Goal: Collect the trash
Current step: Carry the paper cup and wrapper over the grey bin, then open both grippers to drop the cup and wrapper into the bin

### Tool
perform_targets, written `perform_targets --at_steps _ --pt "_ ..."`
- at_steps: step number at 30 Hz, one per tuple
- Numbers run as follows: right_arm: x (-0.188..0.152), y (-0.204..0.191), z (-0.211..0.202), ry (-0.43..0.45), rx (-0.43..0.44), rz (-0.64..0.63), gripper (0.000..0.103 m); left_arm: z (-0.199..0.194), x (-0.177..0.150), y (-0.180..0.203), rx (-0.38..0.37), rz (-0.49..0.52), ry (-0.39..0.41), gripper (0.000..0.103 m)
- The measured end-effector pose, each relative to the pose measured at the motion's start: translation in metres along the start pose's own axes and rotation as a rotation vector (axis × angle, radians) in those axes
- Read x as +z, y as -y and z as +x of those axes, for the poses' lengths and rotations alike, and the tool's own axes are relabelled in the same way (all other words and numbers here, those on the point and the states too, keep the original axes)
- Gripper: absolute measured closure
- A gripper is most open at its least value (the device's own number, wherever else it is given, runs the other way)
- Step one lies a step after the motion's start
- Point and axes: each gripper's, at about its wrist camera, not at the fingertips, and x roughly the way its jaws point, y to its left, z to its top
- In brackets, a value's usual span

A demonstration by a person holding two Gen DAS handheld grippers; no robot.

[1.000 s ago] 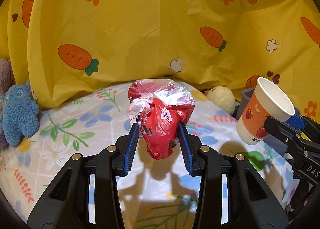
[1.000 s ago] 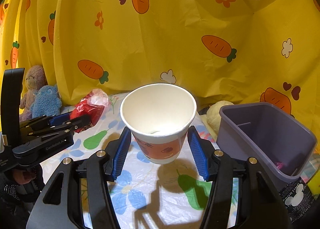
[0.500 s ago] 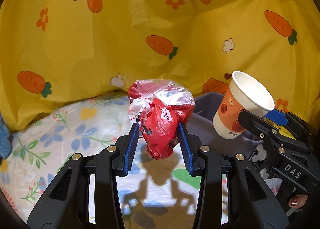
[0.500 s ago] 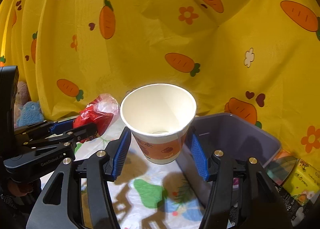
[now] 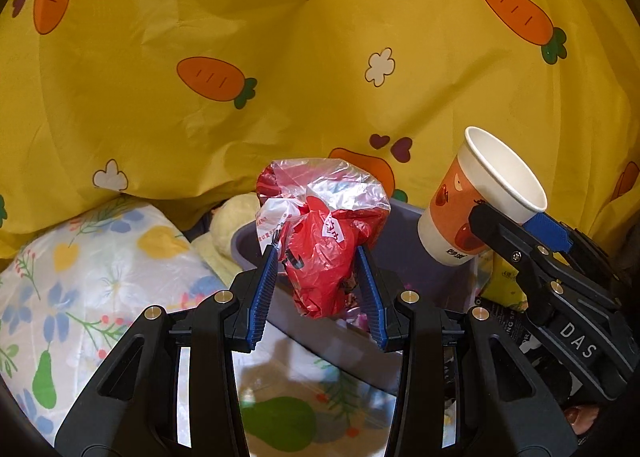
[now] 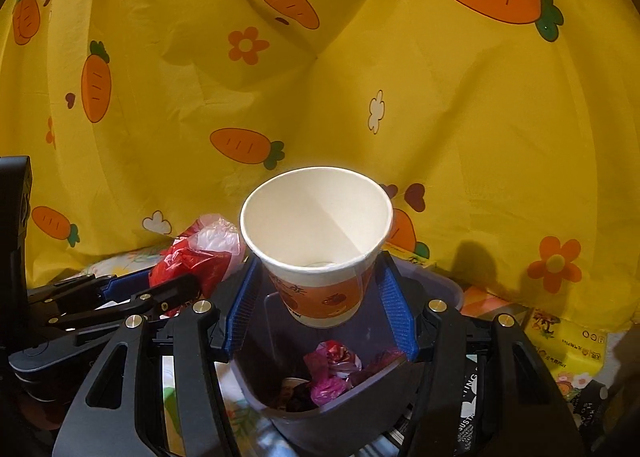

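Note:
My left gripper (image 5: 318, 263) is shut on a crumpled red and clear plastic bag (image 5: 320, 237), held just over the near rim of a grey-purple bin (image 5: 344, 345). My right gripper (image 6: 318, 289) is shut on a white paper cup (image 6: 316, 241) with orange fruit print, upright, open mouth facing the camera, held above the bin (image 6: 332, 421). Crumpled pink and red wrappers (image 6: 332, 369) lie at the bin's bottom. In the left wrist view the cup (image 5: 476, 205) and right gripper (image 5: 520, 241) are to the right of the bag. The right wrist view has the bag (image 6: 196, 253) at left.
A yellow carrot-print cloth (image 5: 280, 57) hangs behind everything. A flower-print bedspread (image 5: 92, 269) lies at left, with a pale plush toy (image 5: 232, 217) beside the bin. Yellow and dark packages (image 6: 560, 345) lie right of the bin. A fingertip (image 5: 580, 415) shows under the right gripper.
Both grippers have swung to the right with the bag and cup still held; the blue plush toy left the view and the bin now lies right beneath them.

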Motion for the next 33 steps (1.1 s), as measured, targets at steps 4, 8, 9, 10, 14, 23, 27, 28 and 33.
perform_targets --at_steps 4,8,9,10,14,23,27,28,33 --pt "-0.003 0.008 0.007 -0.013 -0.017 0.011 0.046 0.015 -0.001 0.005 -0.027 -0.005 -0.025 0.063" --pt "-0.005 0.013 0.010 -0.022 -0.028 0.017 0.046 0.026 -0.002 0.009 -0.035 0.002 -0.043 0.063" --pt "-0.005 0.013 0.011 -0.023 -0.029 0.018 0.046 0.028 -0.002 0.009 -0.041 -0.002 -0.046 0.063" --pt "-0.005 0.014 0.011 -0.024 -0.031 0.019 0.045 0.030 -0.002 0.009 -0.045 -0.005 -0.050 0.063" --pt "-0.005 0.016 0.013 -0.025 -0.037 0.021 0.045 0.038 -0.003 0.010 -0.058 -0.003 -0.061 0.063" --pt "-0.008 0.020 0.019 -0.039 -0.048 0.037 0.044 0.049 -0.010 0.013 -0.093 0.005 -0.062 0.039" --pt "-0.009 0.021 0.023 -0.045 -0.049 0.043 0.044 0.039 -0.015 0.003 -0.073 -0.015 -0.028 0.017" --pt "-0.009 0.020 0.025 -0.050 -0.047 0.042 0.044 0.037 -0.016 -0.001 -0.063 -0.029 -0.025 0.015" --pt "-0.012 0.011 0.031 -0.053 -0.041 0.023 0.038 0.019 -0.020 -0.020 0.019 -0.067 0.006 0.009"
